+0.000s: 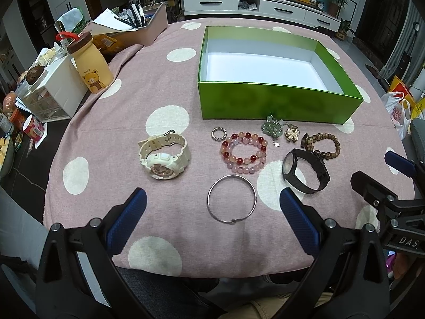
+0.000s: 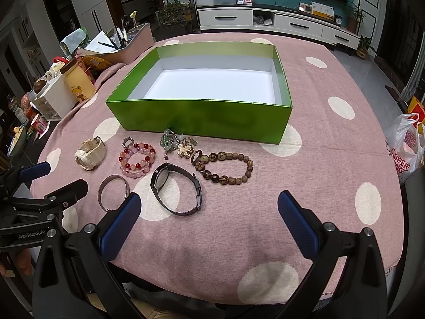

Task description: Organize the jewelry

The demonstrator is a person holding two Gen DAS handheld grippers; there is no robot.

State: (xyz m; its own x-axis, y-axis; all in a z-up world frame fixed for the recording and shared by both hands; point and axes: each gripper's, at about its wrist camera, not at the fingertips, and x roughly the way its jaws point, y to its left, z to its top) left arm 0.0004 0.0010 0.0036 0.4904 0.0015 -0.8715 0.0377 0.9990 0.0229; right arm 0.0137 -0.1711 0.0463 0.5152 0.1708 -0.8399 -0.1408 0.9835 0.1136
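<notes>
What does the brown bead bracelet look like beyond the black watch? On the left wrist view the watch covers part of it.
Observer: From the right wrist view, the brown bead bracelet is one closed loop lying flat, stretched out to the right of the black watch. Its left end sits close to the strap; I cannot tell whether they touch.
Operator: Is the right gripper free to take it? I only see its edge.
Observer: Yes. The right gripper has its jaws wide open with nothing between them, only the pink tablecloth below.
</notes>
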